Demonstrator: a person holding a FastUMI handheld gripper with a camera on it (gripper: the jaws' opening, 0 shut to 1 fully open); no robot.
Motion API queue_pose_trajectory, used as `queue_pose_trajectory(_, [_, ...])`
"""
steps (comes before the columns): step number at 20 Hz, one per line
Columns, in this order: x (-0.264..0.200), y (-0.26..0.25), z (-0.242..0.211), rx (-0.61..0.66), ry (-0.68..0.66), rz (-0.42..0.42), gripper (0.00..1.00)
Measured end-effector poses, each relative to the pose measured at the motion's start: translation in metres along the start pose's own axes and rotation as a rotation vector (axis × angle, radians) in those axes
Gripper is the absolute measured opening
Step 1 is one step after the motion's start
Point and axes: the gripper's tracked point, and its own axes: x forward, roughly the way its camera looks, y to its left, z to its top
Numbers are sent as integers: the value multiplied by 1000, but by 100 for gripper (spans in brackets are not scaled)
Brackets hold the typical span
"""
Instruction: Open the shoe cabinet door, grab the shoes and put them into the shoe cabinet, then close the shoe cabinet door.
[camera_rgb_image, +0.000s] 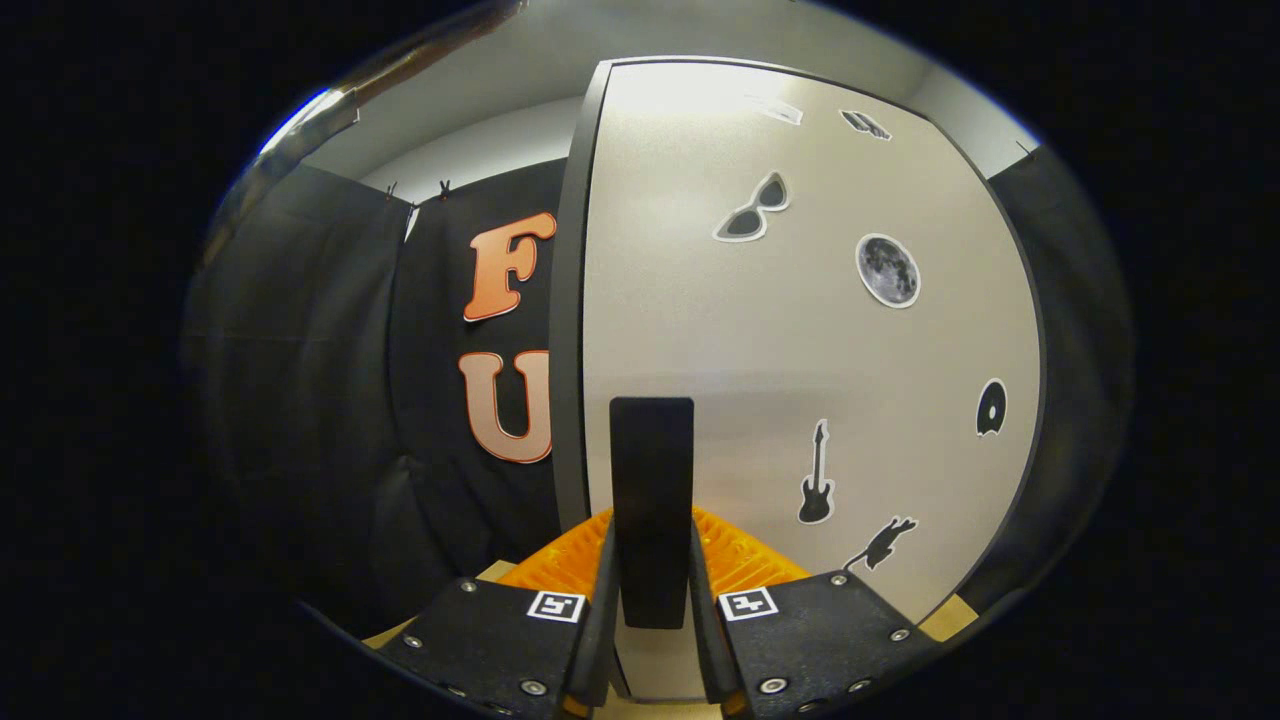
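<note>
Gripper (652, 590) is clamped on the door handle (652, 480): a dark upright bar sitting between the two fingers (600, 590), both pressed against its sides. The handle is fixed to the cabinet door (800, 330), a pale panel with dark edging that rises just ahead of and beyond the fingers. Door carries stickers: sunglasses (752, 210) and a moon (888, 270) up high to the right of the handle, a guitar (816, 475) just right of it, a cat-like shape (880, 545) lower right, a disc (991, 407) far right. The door's left edge (568, 300) shows its thickness with the booth's dark cloth (320, 400) beyond it, so the door looks angled away from the opening, though I can't tell by how much. My read: we're in a door step, either opening or closing; can't tell which from here. The shoes and the cabinet interior aren't visible, so whether the shoes are stowed is unknown. At minimum, finishing this door swing is left.
</note>
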Motion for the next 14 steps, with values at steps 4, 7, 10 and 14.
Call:
queue_pose_trajectory(4, [-2, 0, 0, -5, 10, 3, 30])
queue_pose_trajectory(7, [-6, 0, 1, 7, 8, 16, 27])
queue_pose_trajectory(10, [-13, 0, 2, -6, 11, 32, 25])
queue_pose_trajectory(14, [-29, -3, 3, -7, 7, 27, 25])
